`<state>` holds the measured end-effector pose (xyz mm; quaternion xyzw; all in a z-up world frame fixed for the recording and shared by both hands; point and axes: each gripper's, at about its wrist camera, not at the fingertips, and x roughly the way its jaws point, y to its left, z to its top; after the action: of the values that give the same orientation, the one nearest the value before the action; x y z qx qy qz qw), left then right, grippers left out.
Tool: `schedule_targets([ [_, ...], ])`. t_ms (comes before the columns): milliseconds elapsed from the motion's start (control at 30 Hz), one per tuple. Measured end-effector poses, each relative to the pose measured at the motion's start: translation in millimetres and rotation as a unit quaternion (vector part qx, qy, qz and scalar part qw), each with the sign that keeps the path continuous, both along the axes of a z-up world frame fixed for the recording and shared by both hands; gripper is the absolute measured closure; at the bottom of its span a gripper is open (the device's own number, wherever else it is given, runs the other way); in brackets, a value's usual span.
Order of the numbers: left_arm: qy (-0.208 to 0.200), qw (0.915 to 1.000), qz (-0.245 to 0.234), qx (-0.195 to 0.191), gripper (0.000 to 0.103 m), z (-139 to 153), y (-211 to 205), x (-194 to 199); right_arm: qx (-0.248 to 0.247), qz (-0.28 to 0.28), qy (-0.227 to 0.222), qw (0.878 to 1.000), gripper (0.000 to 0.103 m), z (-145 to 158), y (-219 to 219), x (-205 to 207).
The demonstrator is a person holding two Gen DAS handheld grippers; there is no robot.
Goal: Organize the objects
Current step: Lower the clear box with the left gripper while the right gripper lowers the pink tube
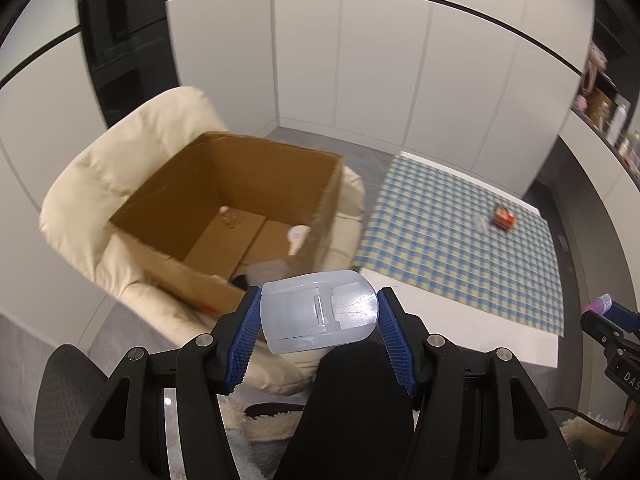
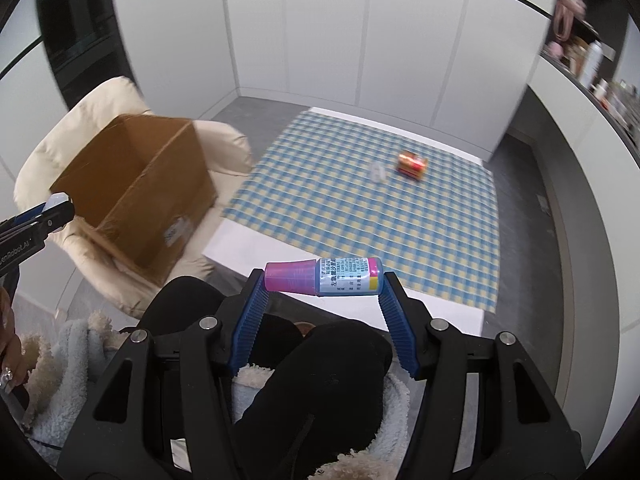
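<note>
- The left gripper [image 1: 319, 317] is seen clamped on a pale translucent plastic case [image 1: 318, 312]; the case is held crosswise, with one blue ribbed pad pressed on each end.
- From the left wrist view, the case is carried in the air at the near edge of an open cardboard box [image 1: 224, 216], which lies at about 11 o'clock from the fingertips.
- The box is set on a cream cushioned chair [image 1: 84, 184]; a few small pale items are visible on its floor, too blurred to be named.
- The right gripper [image 2: 323, 277] is closed on a small bottle [image 2: 324, 277] with a pink cap and a blue printed label, gripped end to end: cap against the left pad, base against the right.
- In the right wrist view the bottle is held above the near white edge of the bench [image 2: 248, 248], in front of the checked cloth [image 2: 360, 216].
- On the cloth, at about 1 o'clock from the bottle, a red-and-gold packet [image 2: 412, 164] is seen, with a small clear object [image 2: 377, 172] just beside it on its left.
- The box sits at about 10 o'clock from the right fingers, well apart.
- Dark-trousered knees of the person [image 2: 312, 360] are seen below the right fingers.
</note>
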<state>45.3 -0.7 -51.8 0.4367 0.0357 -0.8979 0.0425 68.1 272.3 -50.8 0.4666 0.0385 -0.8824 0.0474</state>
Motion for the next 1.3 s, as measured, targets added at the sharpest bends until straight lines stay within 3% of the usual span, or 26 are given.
schedule_targets([
  [567,-0.003,0.9929,0.119,0.01,0.045,-3,-98,32,0.004,0.136,-0.007,0.991,0.043,-7,-110,-16],
  [1300,-0.018,0.9897,0.142,0.0,0.045,-14,-119,6,0.004,0.202,-0.004,0.979,0.043,-8,-171,-32],
])
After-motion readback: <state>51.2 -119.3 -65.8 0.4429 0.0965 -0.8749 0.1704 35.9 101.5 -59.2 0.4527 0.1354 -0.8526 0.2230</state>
